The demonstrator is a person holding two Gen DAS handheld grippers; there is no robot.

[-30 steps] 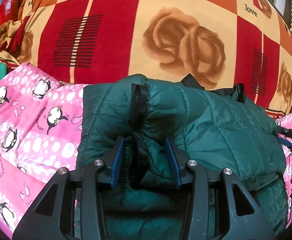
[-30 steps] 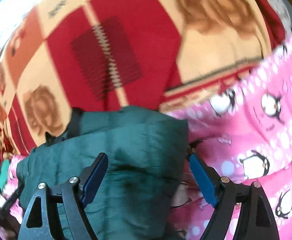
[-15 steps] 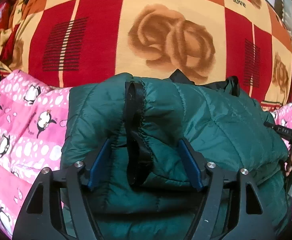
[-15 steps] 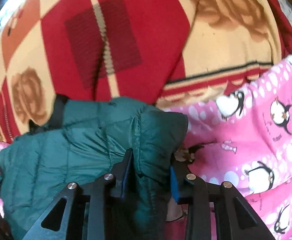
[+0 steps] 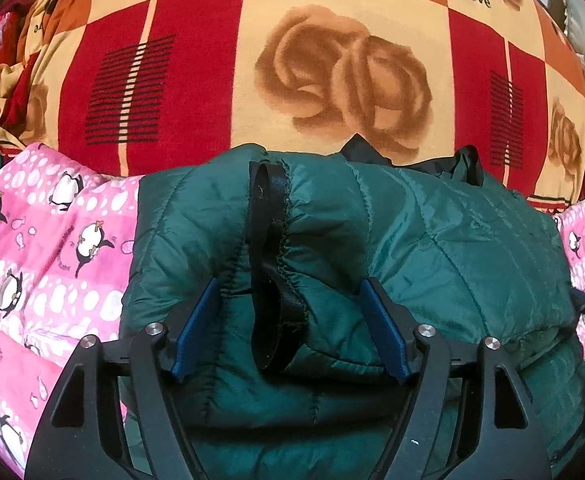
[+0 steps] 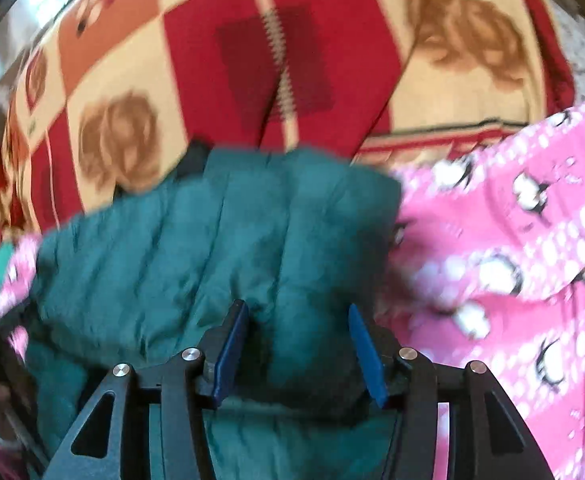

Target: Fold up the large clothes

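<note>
Both jaws are spreading wider than a moment ago: the left hand-held gripper (image 5: 290, 326) and right hand-held gripper (image 6: 298, 354) are standing wide, releasing the green jacket (image 5: 432, 240), folded on the penguin blanket (image 5: 52, 248); seemingly only tidying remains.

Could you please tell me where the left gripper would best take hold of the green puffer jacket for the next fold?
Probably the bunched cuff with the black strap, approached from the near edge: the left gripper already straddles that raised ridge of the green puffer jacket.
</note>
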